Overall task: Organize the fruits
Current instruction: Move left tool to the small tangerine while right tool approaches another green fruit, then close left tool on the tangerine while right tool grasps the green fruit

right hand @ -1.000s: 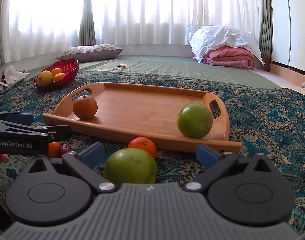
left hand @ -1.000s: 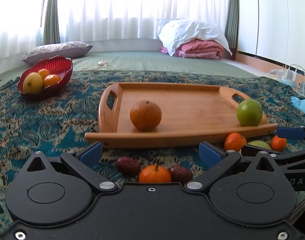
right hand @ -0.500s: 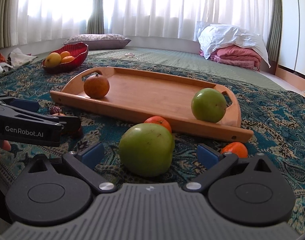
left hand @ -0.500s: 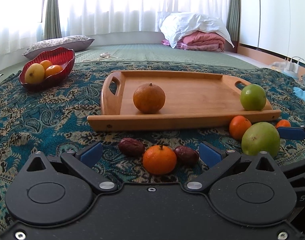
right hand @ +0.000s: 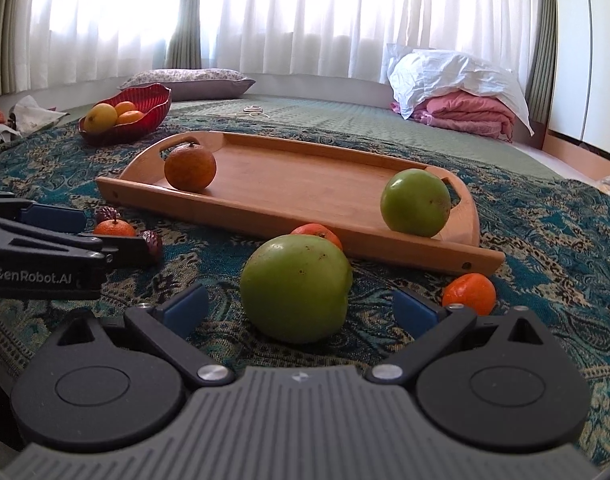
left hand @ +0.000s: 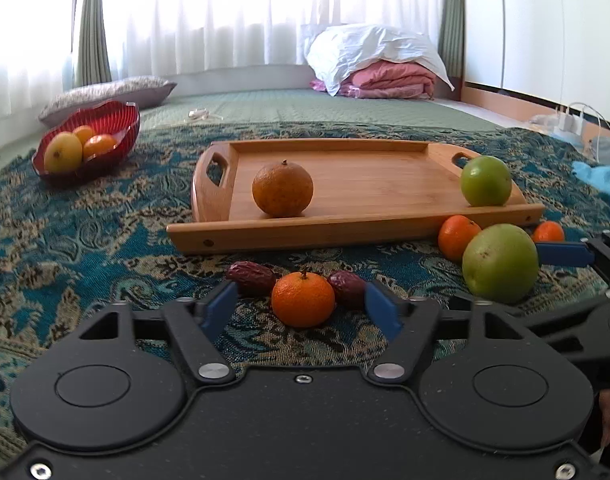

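"GenRobot.AI" in white on the left gripper [right hand: 117,240], black side

Smooth wooden tray [left hand: 385,184]; glossy ribbed red bowl [left hand: 117,128]; woven patterned cloth [left hand: 85,232]; matt black plastic gripper [left hand: 303,300] with blue pads [left hand: 221,308].

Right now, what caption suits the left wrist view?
Left gripper fingers closing around a small tangerine flanked by two dates, wooden tray beyond.

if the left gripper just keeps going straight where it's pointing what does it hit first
Most likely the small orange mandarin on the cloth, sitting between the closing jaws of the left gripper, not yet touched. A dark date lies on either side.
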The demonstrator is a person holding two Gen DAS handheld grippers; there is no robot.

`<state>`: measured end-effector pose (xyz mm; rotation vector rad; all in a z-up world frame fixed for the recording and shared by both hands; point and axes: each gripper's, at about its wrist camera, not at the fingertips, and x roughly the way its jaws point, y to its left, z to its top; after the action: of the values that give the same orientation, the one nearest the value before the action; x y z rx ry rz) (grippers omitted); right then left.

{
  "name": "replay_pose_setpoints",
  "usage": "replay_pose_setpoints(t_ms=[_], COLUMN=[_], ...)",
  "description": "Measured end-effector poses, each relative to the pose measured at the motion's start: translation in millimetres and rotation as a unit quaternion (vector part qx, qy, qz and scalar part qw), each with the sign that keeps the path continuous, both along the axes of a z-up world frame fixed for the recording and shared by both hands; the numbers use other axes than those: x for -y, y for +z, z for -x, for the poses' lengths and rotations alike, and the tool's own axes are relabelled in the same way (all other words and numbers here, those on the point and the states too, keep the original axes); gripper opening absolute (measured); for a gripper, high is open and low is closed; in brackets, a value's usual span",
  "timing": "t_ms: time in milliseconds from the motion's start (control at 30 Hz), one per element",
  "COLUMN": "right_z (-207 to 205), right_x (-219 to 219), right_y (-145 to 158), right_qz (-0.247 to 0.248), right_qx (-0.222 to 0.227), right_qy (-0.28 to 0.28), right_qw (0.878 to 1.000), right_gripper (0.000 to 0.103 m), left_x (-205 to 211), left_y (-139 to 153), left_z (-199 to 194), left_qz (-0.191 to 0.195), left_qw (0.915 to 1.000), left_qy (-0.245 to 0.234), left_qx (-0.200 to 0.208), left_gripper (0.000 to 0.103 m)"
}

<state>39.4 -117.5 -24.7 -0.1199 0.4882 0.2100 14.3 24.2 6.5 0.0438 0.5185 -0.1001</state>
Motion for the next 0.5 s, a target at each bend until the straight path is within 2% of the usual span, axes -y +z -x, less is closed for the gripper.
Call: replay_pose_setpoints(t_ms=[133,200,400,500], right_z=[1.5,3.4,8.3,7.6], right_x=[3.3,3.7,-0.1,-1.7], right_y=[0.8,1.6,2.5,1.5], right_qz=[-0.014,-0.017,-0.006,-0.006], right_qx=[-0.001,0.000,0.006,0.001], right_qy=[0.002,0.004,0.001,0.000], right_qw=[1.000,1.000,1.000,1.000], right_gripper=[0.101,0.097,0.080,0.075], left_x=[0.7,-0.9,-3.6,-1.0], left_y=[1.6,1.1,0.3,-0.3], left_z=[8.2,10.5,10.0,4.9], left_qz=[-0.019,-0.025,-0.015,-0.007], left_qw=[0.9998,0.9997,0.9999,1.0000], left_qy=[-0.004,-0.003,-0.004,-0.003], left_qx=[0.007,0.007,0.004,0.000], left_gripper=[0.044,0.040,0.039,0.038])
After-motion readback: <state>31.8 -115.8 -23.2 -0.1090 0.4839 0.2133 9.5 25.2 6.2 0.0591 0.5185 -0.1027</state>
